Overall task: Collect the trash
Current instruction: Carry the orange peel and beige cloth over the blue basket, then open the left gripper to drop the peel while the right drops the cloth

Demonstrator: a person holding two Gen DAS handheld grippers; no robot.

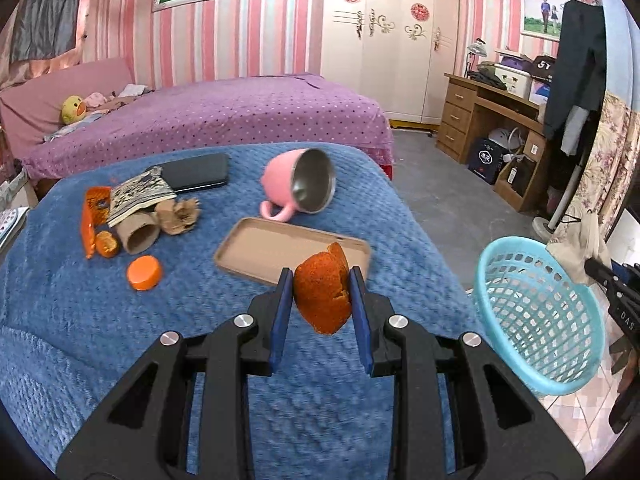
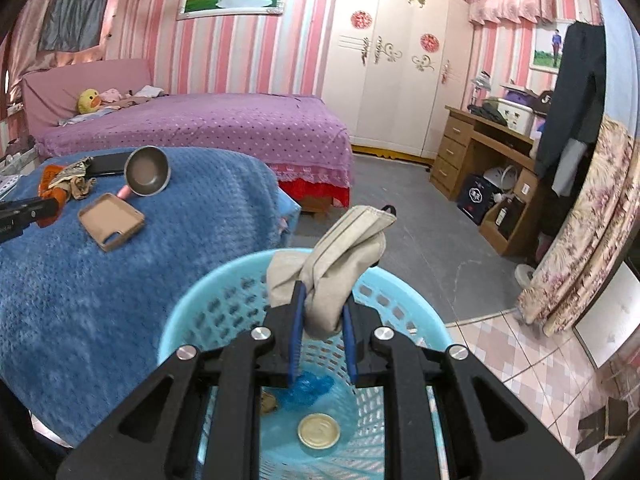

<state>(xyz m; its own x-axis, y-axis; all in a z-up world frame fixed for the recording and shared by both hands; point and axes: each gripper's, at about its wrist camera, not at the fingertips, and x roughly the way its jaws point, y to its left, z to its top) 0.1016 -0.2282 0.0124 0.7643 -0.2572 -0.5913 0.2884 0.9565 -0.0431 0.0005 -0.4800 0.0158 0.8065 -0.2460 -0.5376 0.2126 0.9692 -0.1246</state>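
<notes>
Above the nubby blue blanket (image 1: 100, 360), the left gripper (image 1: 322, 300) pinches a curled, pitted orange peel (image 1: 323, 294) between its blue pads, just in front of a tan phone case (image 1: 280, 250). Beside the blanket's edge, the right gripper (image 2: 323, 314) clamps a rumpled beige cloth pouch (image 2: 344, 264) over the round turquoise lattice basket (image 2: 224, 308), whose bottom holds a gold metal lid (image 2: 318, 430) and crinkled blue plastic (image 2: 306, 390).
</notes>
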